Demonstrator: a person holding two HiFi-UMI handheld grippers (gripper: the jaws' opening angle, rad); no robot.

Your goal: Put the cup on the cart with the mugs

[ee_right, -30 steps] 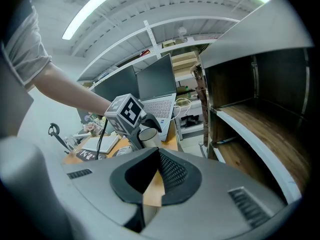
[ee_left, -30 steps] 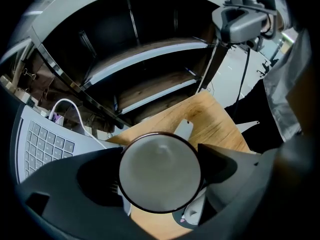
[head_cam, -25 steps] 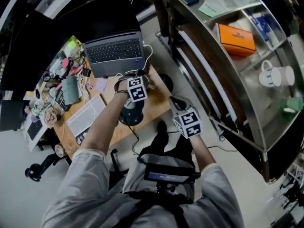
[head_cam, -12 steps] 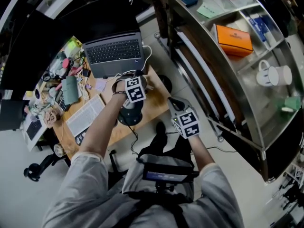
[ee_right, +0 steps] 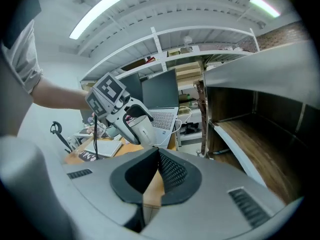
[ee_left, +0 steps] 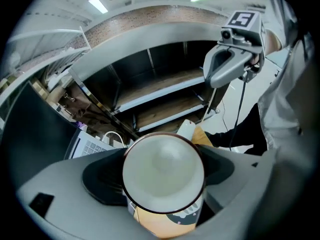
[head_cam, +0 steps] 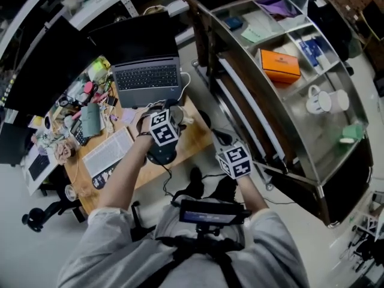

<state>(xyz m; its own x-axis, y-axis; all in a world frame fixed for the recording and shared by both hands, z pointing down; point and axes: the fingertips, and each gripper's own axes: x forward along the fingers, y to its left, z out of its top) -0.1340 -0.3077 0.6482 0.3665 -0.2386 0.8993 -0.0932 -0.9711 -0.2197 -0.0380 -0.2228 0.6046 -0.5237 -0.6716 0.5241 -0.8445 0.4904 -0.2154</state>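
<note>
**Cup gripped, cart still to reach**

The left gripper [head_cam: 161,141] has its fingers spread wide around the cup [ee_left: 162,171], clamping it over the desk [head_cam: 193,140]. The right gripper [ee_right: 152,176] has its fingers pressed together, empty. What remains is carrying the cup to the cart [head_cam: 282,110] and setting it beside the mugs [head_cam: 324,101].

The left gripper [head_cam: 163,128] is held above the wooden counter [head_cam: 195,138], near an open laptop [head_cam: 147,77] and a white keyboard [head_cam: 108,151]. The right gripper [head_cam: 233,158] is held between the counter and the steel cart [head_cam: 294,131]. On the cart, two white mugs [head_cam: 324,101] are seen near an orange box [head_cam: 279,65].
</note>
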